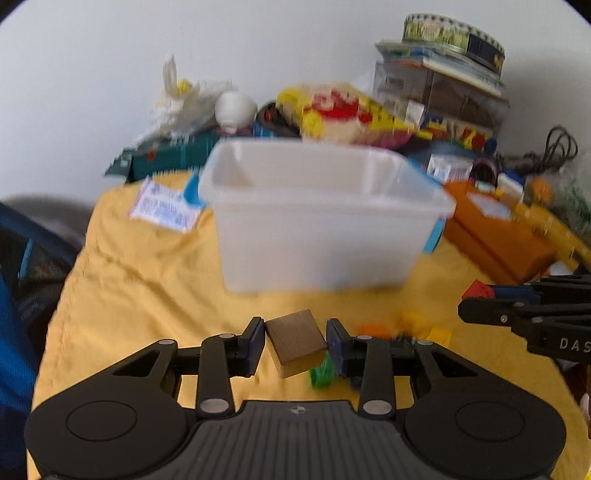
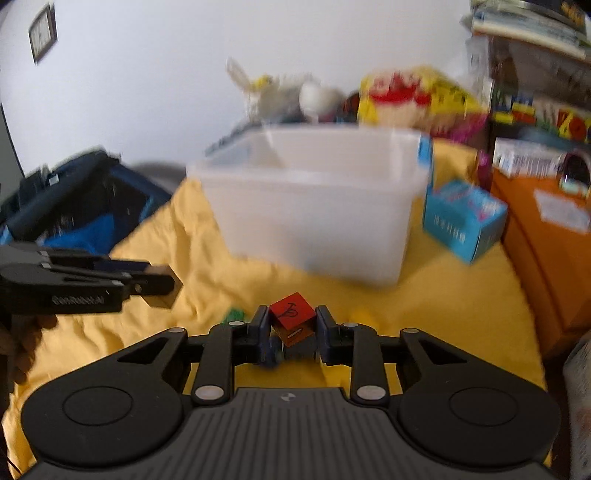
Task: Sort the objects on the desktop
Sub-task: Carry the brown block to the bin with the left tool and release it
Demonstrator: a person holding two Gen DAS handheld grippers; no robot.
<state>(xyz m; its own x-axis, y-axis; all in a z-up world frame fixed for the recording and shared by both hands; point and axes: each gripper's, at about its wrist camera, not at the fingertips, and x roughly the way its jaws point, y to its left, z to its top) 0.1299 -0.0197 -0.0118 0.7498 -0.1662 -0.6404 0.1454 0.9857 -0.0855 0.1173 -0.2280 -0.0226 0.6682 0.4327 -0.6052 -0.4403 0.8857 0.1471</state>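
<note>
A white wall backs a table draped in a yellow cloth (image 1: 147,280), with clutter ranged along its far edge: a yellow-and-red snack bag (image 1: 332,110), crumpled white plastic (image 1: 177,103), and a stack of boxes topped by a round tin (image 1: 454,33) at the far right corner. A translucent white bin (image 1: 314,214), open-topped, stands at the middle of the cloth; a printed paper packet (image 1: 166,206) lies just beside its left wall, and a blue carton (image 2: 463,218) just beside its right wall. An orange box (image 1: 498,236) runs along the right edge.

The left gripper (image 1: 295,343) is clamped on a brown wooden block (image 1: 295,341), held tilted above the cloth on the near side of the bin, both pads touching its side faces. The right gripper (image 2: 291,325) is closed around a red cube (image 2: 292,317) with a black mark on its top face, likewise held short of the bin's near wall. Small loose pieces, a green block (image 1: 323,371) and yellow and orange bricks (image 1: 424,328), lie on the cloth near the front edge, between the two grippers. A dark blue bag (image 2: 85,206) sits off the left edge.
</note>
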